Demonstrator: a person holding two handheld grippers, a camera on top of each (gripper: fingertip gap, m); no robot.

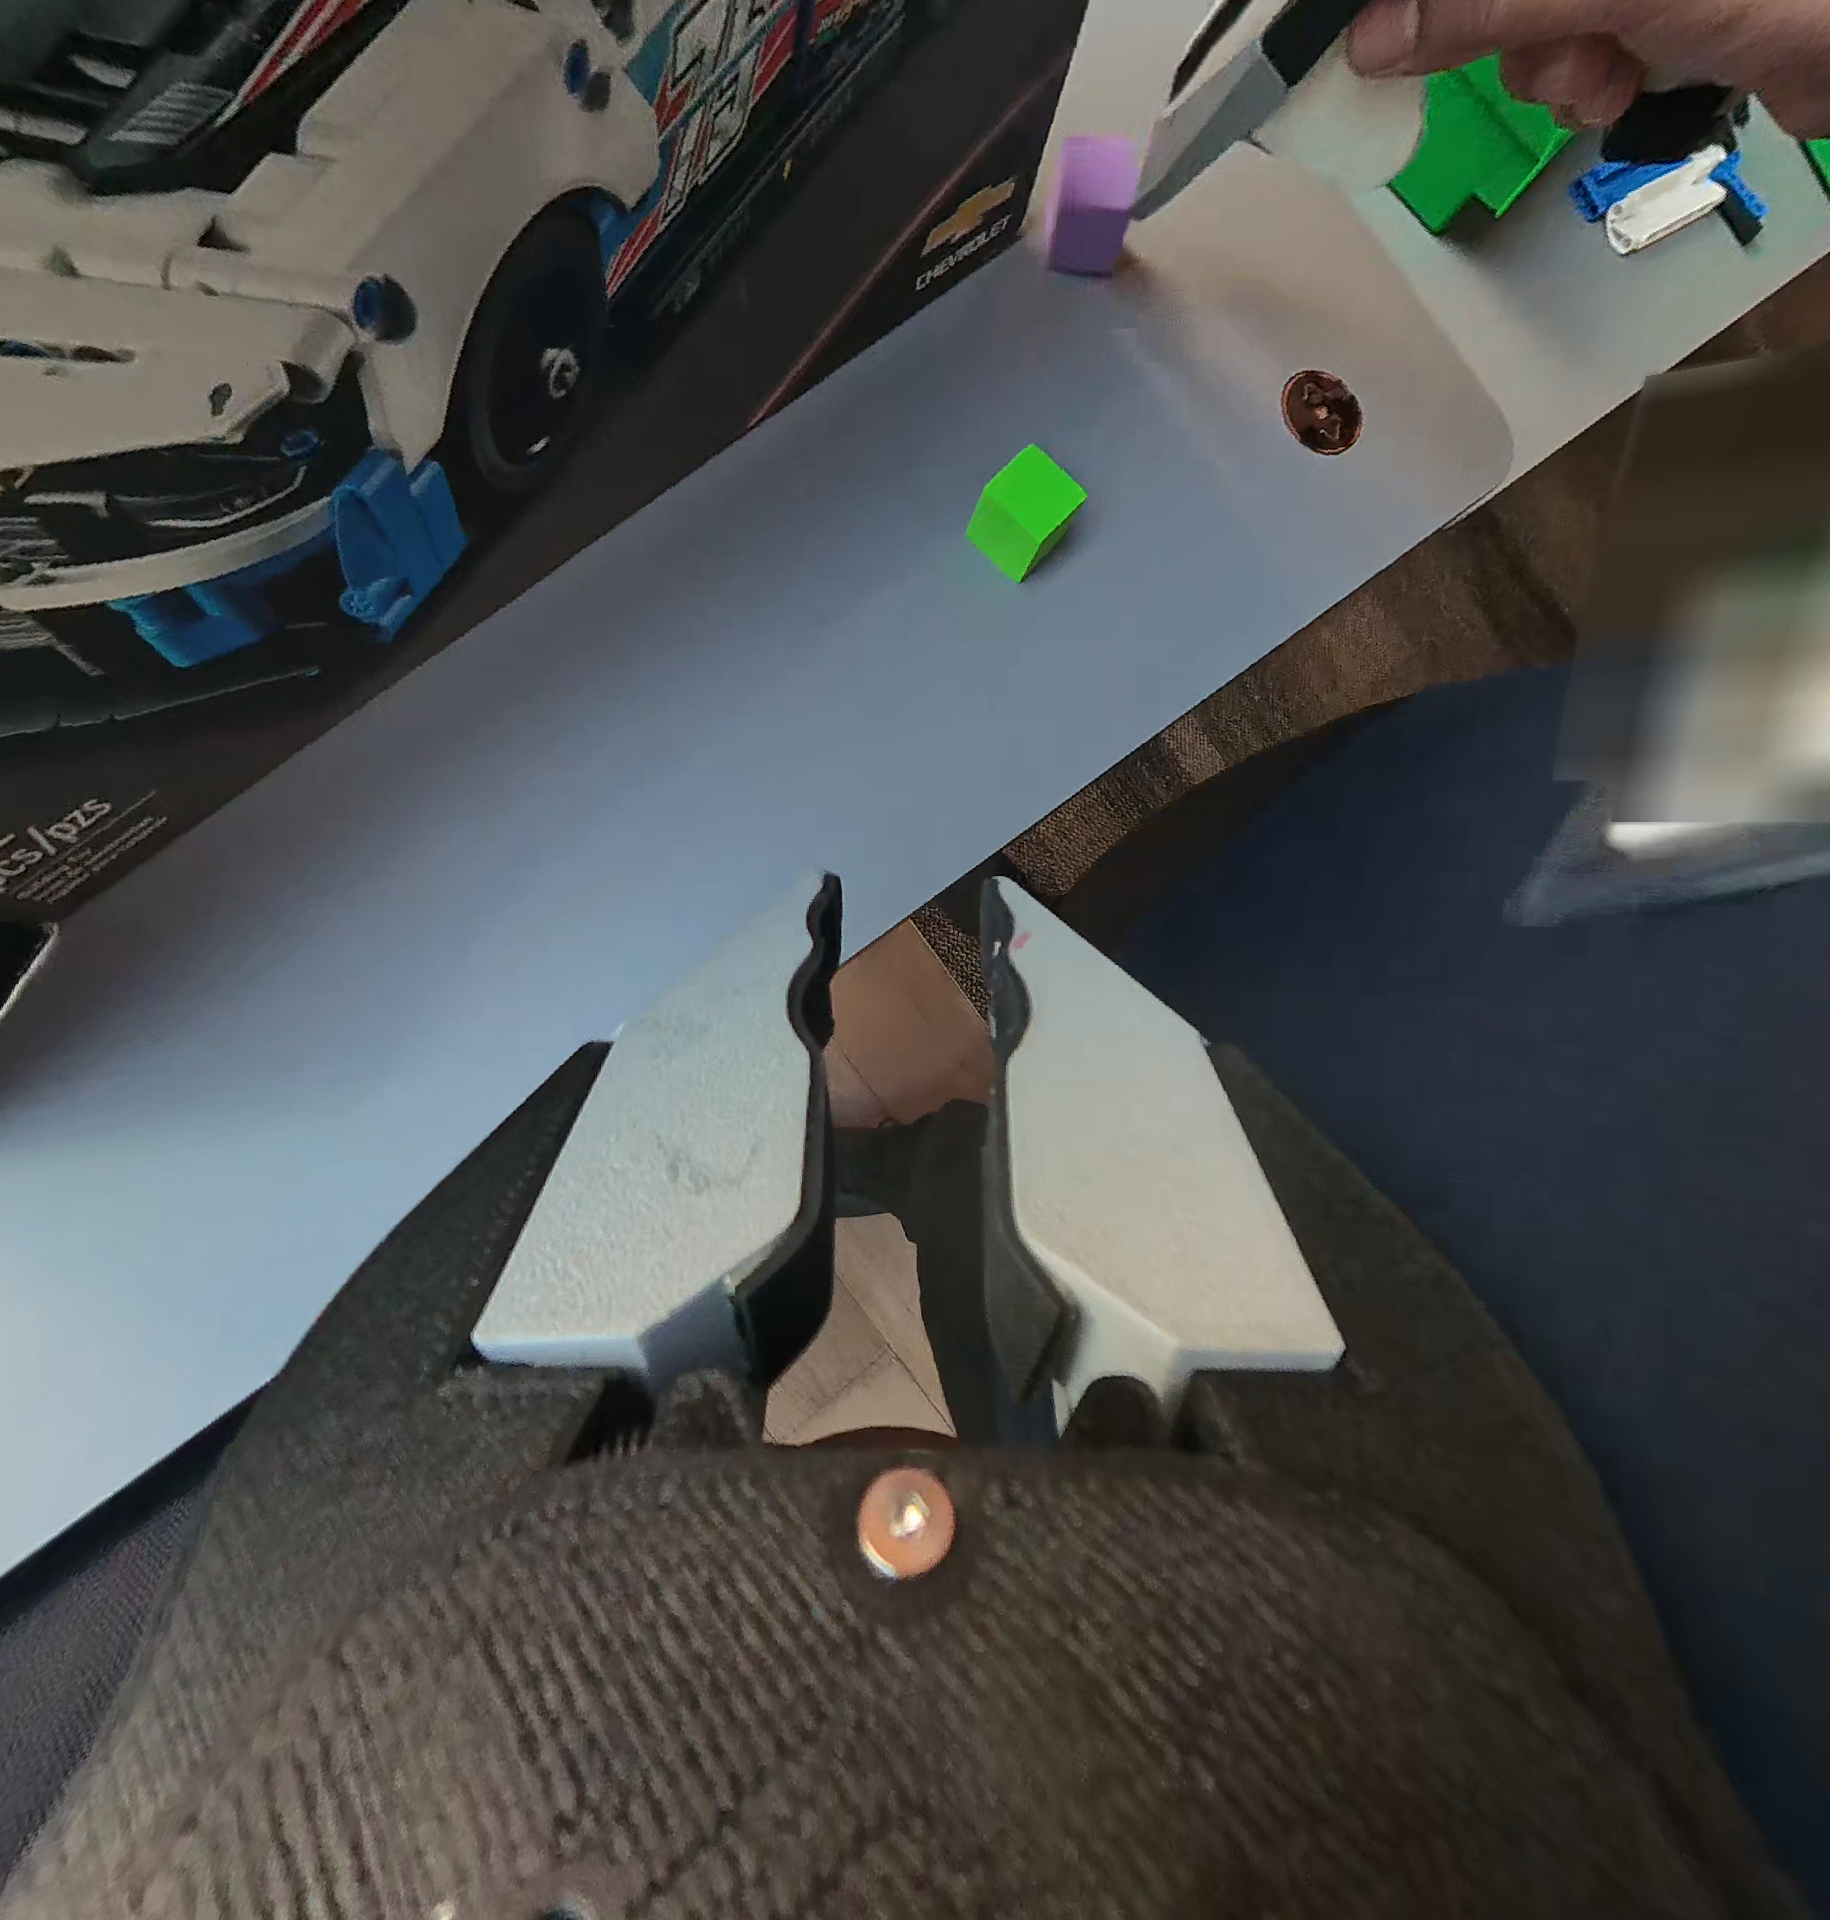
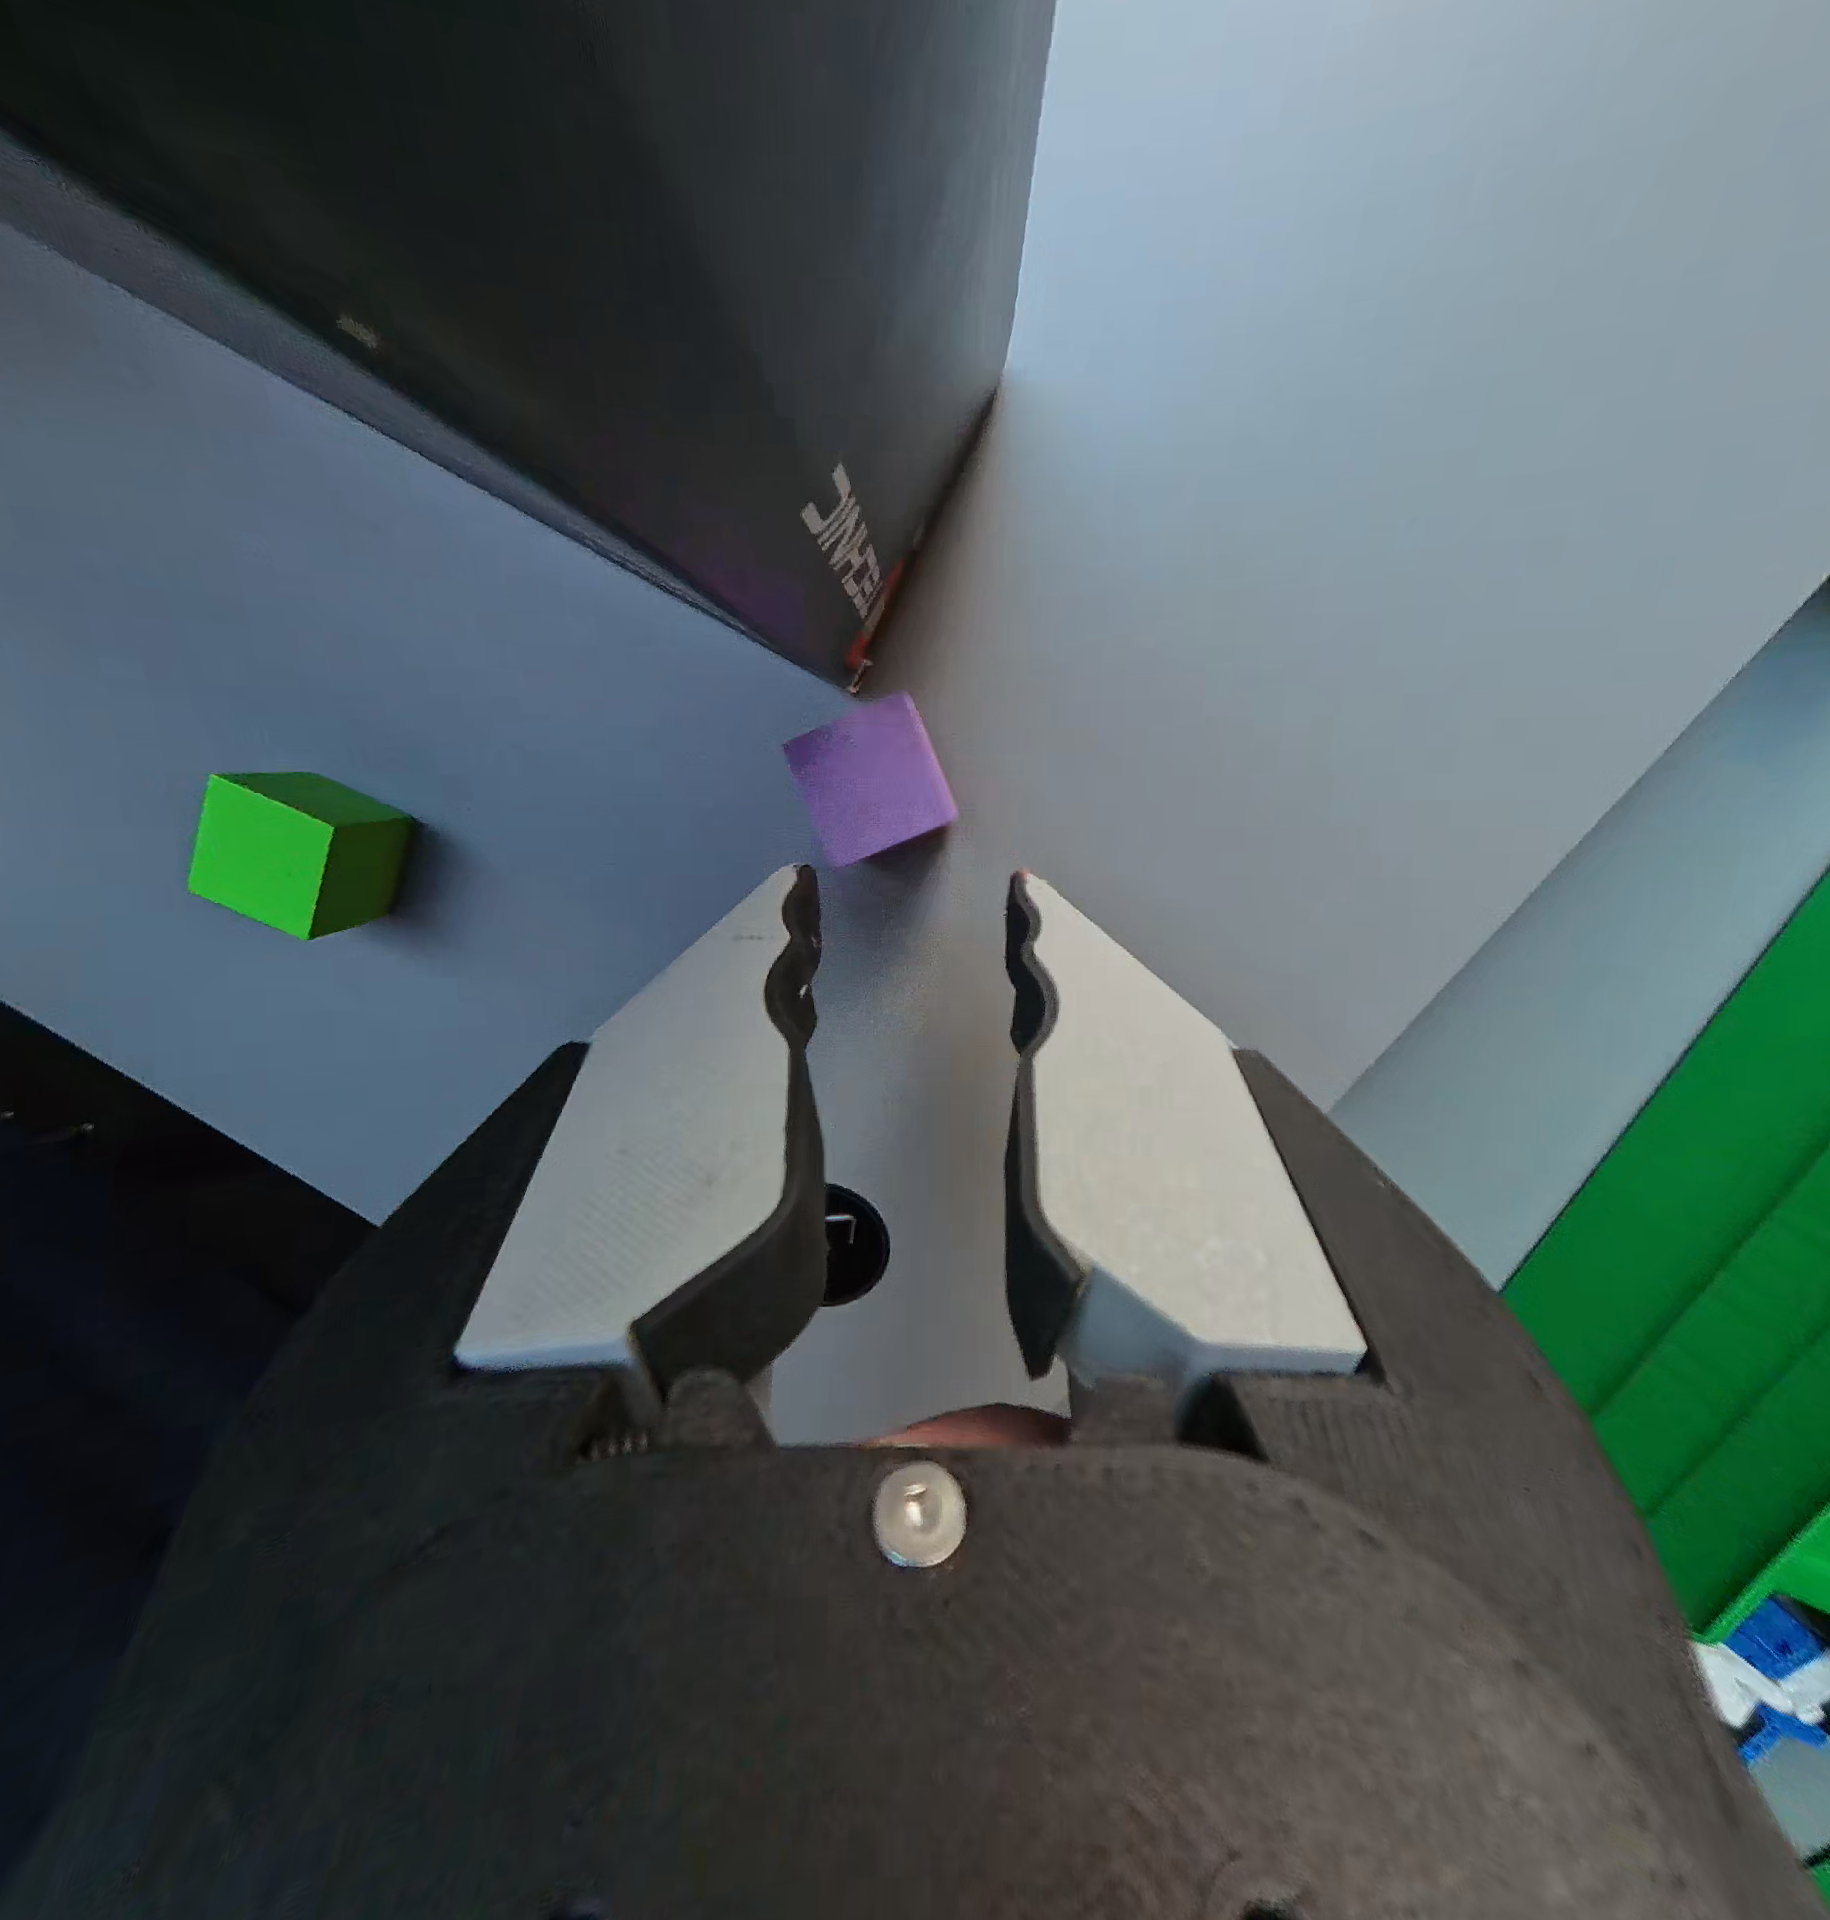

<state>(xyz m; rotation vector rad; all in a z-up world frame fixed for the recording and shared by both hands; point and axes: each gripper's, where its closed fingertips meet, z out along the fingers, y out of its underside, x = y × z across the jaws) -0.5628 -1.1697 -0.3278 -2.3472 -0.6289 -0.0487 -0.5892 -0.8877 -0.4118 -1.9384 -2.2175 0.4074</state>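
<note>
Purple cube [image 2: 869, 779] lies on the grey table [image 2: 267, 582] just beyond the right gripper [image 2: 911, 883], whose jaws stand apart with nothing between them and no pad touching it. It sits at the corner of a dark printed box [image 1: 371, 312] picturing a white race car and bearing writing. Left gripper [image 1: 911, 904] hangs parted and bare over the table edge, well apart from a green cube [image 1: 1025, 509] and coin [image 1: 1321, 410].

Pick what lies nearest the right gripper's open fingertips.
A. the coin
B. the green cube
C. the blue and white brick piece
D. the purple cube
D: the purple cube sits on the table just ahead of the right gripper, whose jaws are apart and bare; the green cube lies farther to the side.
</note>
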